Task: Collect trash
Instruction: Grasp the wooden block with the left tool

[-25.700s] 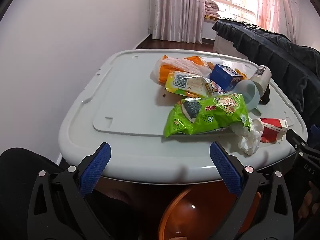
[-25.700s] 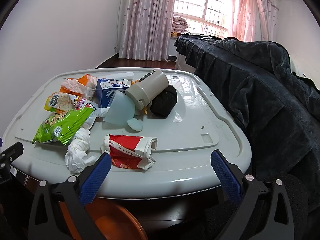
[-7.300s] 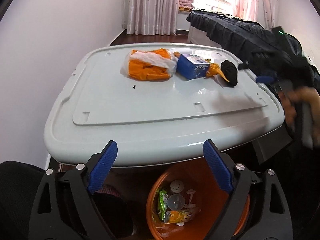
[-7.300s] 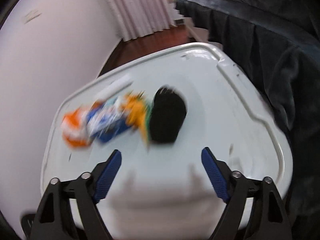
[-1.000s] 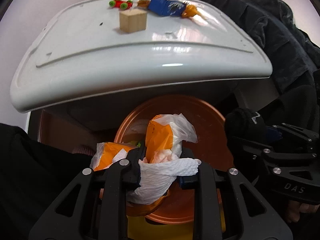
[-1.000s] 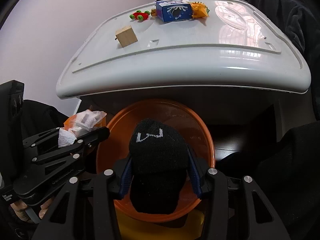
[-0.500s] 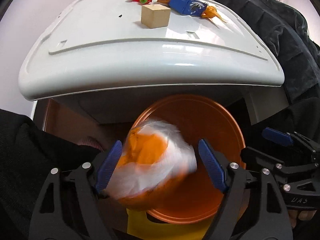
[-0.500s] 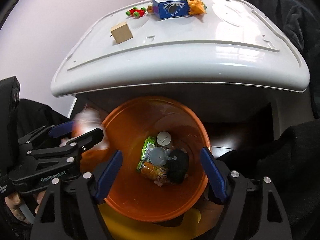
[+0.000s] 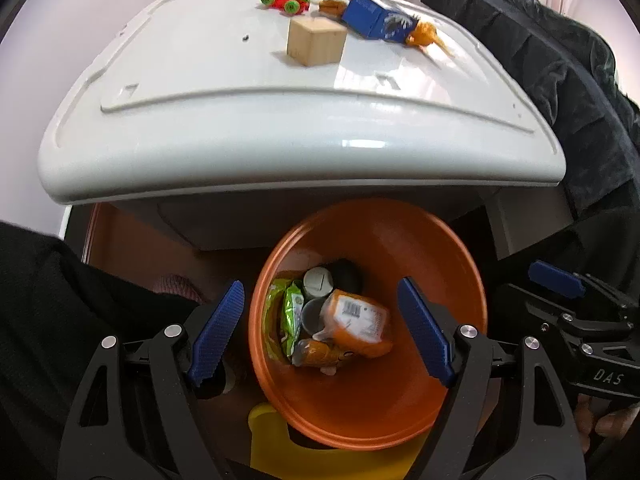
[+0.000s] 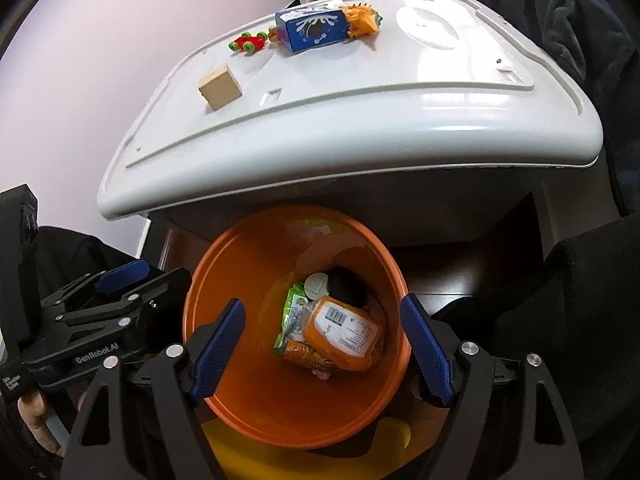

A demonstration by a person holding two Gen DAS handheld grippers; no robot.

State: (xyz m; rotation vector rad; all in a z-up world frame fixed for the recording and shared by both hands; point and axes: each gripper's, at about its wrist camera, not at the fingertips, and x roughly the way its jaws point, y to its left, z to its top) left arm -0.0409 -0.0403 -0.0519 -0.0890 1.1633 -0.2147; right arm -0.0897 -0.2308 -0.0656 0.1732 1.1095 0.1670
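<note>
On white lid (image 9: pixel 240 128) by pale wall (image 10: pixel 100 60): wooden block (image 9: pixel 316 42); blue carton (image 9: pixel 378 20).

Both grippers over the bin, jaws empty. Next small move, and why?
Probably lift the right gripper toward the blue carton on the white lid. Both grippers stand open over the orange bin, nothing between the jaws; the carton looks like the only trash left up there.

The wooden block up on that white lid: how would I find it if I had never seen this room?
Start at the big white lid above the orange bin. Toward its far end lie a red toy car with green wheels and a blue carton. The wooden block stands nearer than both: a plain pale cube, the only unprinted, uncoloured thing there.
</note>
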